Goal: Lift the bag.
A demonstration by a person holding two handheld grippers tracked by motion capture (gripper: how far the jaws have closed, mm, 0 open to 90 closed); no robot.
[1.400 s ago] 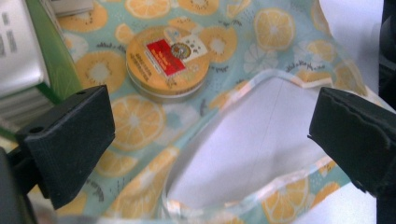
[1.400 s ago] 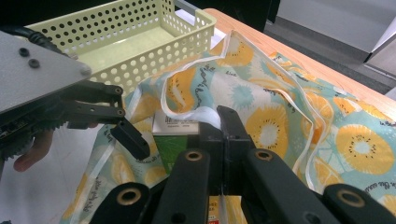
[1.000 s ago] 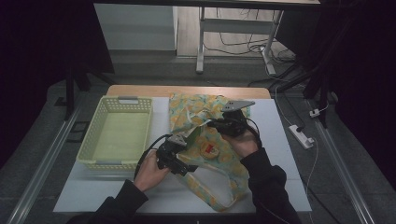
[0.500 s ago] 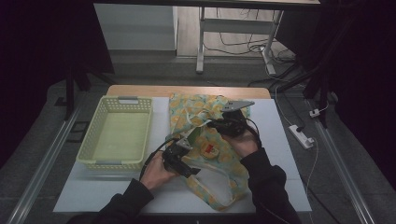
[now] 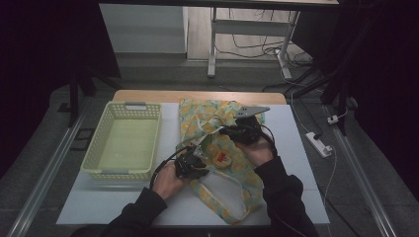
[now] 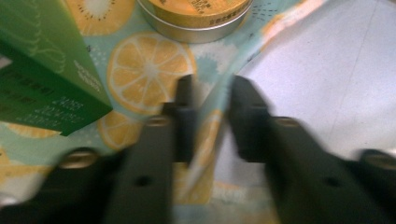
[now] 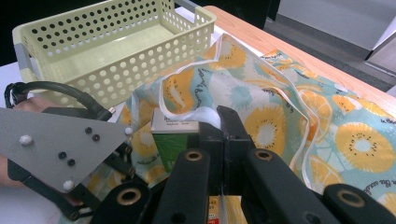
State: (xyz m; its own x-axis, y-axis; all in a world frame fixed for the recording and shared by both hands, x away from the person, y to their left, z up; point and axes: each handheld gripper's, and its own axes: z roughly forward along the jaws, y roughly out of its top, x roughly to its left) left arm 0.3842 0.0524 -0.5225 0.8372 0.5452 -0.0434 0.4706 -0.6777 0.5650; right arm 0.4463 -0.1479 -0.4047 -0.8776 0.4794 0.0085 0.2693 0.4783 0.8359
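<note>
A cloth bag printed with orange and kiwi slices lies on the white table. A green box and a round tin rest at its mouth. My right gripper is shut on the bag's white-lined rim and holds it lifted above the box. My left gripper is low over the bag's near edge; its jaws have just been closing. That edge of the bag runs up between them, with a gap still showing beside the pads. In the high view the left gripper is at the bag's left side and the right gripper above its middle.
A pale yellow perforated basket stands on the table left of the bag, with nothing in it. Bare table lies beside the bag's edge. A white power strip lies on the floor to the right. A desk frame stands beyond the far edge.
My left gripper has moved right and down to the bag's near edge. The right gripper has kept its hold and place.
</note>
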